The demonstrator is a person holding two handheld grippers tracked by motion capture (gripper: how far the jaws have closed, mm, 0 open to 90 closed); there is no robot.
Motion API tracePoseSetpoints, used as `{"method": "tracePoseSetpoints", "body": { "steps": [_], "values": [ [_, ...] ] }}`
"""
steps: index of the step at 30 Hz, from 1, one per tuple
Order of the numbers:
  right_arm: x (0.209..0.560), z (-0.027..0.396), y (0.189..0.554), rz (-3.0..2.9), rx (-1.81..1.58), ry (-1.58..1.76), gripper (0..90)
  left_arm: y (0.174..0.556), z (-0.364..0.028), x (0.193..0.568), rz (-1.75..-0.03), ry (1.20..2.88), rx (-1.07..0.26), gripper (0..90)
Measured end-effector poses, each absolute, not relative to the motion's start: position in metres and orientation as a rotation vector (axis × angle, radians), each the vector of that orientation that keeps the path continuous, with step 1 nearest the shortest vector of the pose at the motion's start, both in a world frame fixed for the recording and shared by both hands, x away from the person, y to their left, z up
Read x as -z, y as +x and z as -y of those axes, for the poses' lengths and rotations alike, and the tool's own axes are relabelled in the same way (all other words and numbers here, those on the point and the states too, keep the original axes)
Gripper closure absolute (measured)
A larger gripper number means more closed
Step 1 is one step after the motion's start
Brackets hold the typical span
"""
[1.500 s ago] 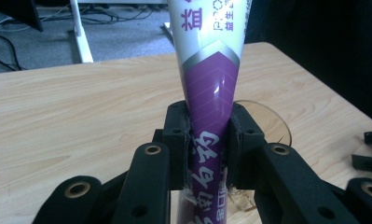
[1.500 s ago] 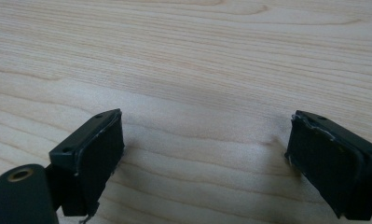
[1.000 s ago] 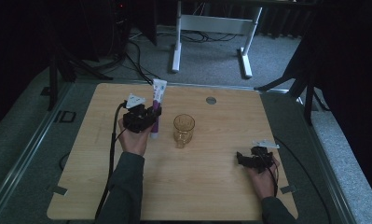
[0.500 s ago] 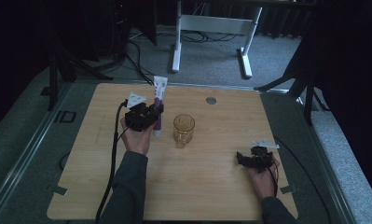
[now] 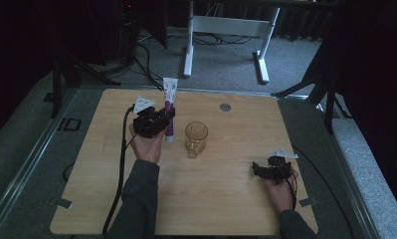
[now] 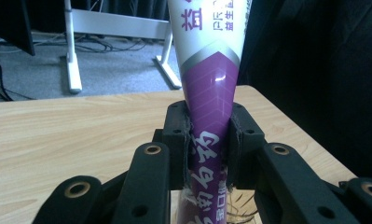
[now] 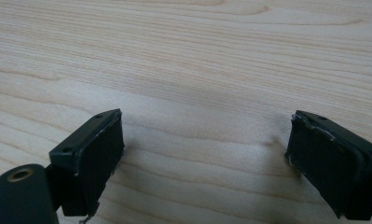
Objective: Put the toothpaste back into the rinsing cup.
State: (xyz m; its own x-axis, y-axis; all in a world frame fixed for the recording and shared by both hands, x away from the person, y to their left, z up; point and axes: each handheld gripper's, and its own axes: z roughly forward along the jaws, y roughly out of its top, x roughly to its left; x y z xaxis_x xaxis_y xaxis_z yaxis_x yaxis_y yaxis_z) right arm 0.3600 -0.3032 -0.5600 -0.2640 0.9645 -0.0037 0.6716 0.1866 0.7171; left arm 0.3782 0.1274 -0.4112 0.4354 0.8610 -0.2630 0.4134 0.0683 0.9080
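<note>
A white and purple tube (image 5: 168, 107) stands nearly upright in my left gripper (image 5: 162, 119), which is shut on its purple lower part. In the left gripper view both pads press the tube (image 6: 207, 107) from either side, and its white top runs out of frame. Just right of it on the wooden table (image 5: 226, 194) stands an amber glass mug (image 5: 196, 138), apart from the tube. My right gripper (image 5: 258, 169) rests low near the table's right front, open, with bare wood between its pads (image 7: 97, 149).
A small round grey grommet (image 5: 225, 107) is set in the table near the far edge. Beyond the table stands a white desk frame (image 5: 226, 30) on grey carpet. A black cable (image 5: 121, 174) trails from the left gripper along the forearm.
The left hand has tipped the tube slightly, its top now closer to upright. The right hand has stayed put.
</note>
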Motion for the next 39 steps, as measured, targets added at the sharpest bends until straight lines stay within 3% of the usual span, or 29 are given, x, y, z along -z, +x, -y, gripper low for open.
{"method": "tracePoseSetpoints", "body": {
  "steps": [39],
  "values": [
    [0.560, 0.303, 0.360, -2.011, -0.847, 1.527, 10.7, 0.384, -0.110, 0.416, -1.140, 1.454, -0.506, 72.5]
  ]
}}
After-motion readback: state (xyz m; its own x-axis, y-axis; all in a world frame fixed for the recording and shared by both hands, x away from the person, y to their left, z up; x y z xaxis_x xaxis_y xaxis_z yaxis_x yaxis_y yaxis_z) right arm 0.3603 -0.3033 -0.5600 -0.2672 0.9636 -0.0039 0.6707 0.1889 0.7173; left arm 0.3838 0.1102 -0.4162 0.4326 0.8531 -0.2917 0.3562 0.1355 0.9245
